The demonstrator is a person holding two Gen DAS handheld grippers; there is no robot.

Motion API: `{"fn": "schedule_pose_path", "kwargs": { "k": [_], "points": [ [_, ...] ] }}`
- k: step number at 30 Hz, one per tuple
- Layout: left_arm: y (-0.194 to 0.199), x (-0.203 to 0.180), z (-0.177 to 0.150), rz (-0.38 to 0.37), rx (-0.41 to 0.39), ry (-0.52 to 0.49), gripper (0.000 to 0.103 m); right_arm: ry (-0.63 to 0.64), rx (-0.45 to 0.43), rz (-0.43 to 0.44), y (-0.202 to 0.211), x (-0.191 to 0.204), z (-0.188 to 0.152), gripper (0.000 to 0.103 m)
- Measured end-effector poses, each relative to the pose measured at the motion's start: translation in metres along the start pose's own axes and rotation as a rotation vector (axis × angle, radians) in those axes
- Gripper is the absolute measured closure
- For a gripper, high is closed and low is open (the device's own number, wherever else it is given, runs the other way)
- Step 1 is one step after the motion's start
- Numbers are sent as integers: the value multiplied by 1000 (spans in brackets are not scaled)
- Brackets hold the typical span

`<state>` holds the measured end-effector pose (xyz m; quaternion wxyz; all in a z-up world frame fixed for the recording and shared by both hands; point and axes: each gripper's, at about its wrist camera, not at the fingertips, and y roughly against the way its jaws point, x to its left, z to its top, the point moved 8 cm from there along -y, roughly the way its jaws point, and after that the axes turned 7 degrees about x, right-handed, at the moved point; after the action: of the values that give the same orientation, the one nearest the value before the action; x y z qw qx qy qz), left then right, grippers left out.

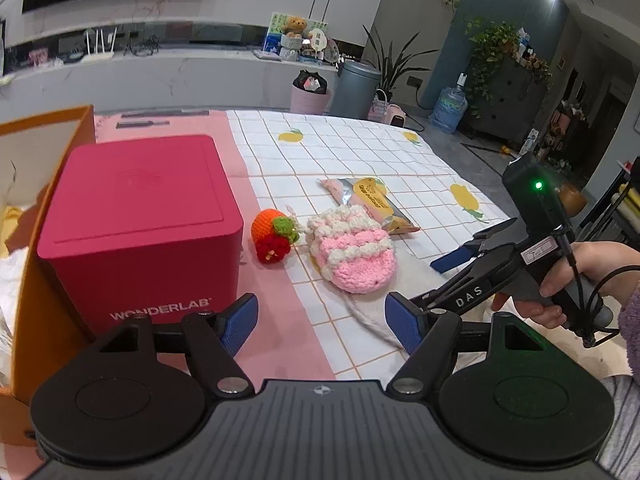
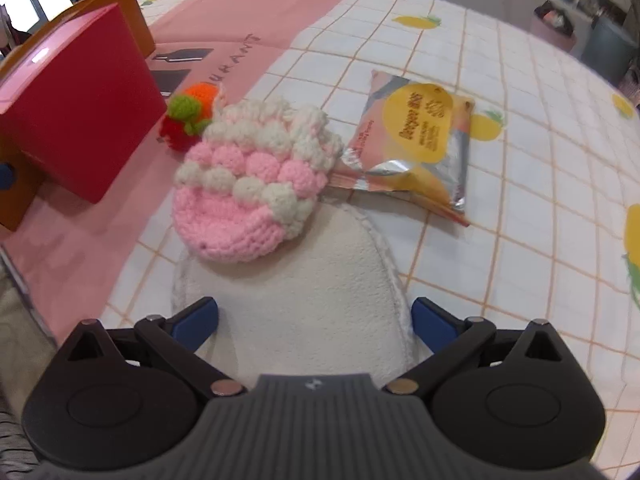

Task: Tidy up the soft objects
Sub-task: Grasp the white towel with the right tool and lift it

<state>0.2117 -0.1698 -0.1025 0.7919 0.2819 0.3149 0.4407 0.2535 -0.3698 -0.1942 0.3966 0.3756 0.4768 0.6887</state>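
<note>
Checked cloth covers my counter (image 2: 520, 128); the pink pouch (image 2: 248, 196) lies mid-cloth on a white pad's (image 2: 312, 300) twelve-o'clock end. My right tongs (image 2: 314, 318) straddle that pad, spread wide, untouching. My left tongs (image 1: 322, 322) gape empty.

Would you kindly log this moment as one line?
left tool: open, empty | right tool: open, straddling white fleece pad | pink crochet pouch: resting on pad's far edge
</note>
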Motion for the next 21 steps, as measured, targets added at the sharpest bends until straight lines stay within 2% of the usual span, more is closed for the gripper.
{"fn": "schedule_pose_path", "kwargs": {
  "k": [4,9,15,18,21],
  "points": [
    [0,2,1,-13,5,20,18,11,98,49,-1,21,-6,2],
    [2,0,2,-10,-1,19,18,33,185,-99,-14,51,-8,2],
    [8,-3,4,-10,-13,15,18,-116,175,-135,-17,58,-6,2],
    [10,-3,6,-15,-23,17,18,-121,133,-139,-14,60,-9,2],
    [11,-3,6,-14,-24,20,18,-117,83,-143,-8,64,-14,8]
  ]
}}
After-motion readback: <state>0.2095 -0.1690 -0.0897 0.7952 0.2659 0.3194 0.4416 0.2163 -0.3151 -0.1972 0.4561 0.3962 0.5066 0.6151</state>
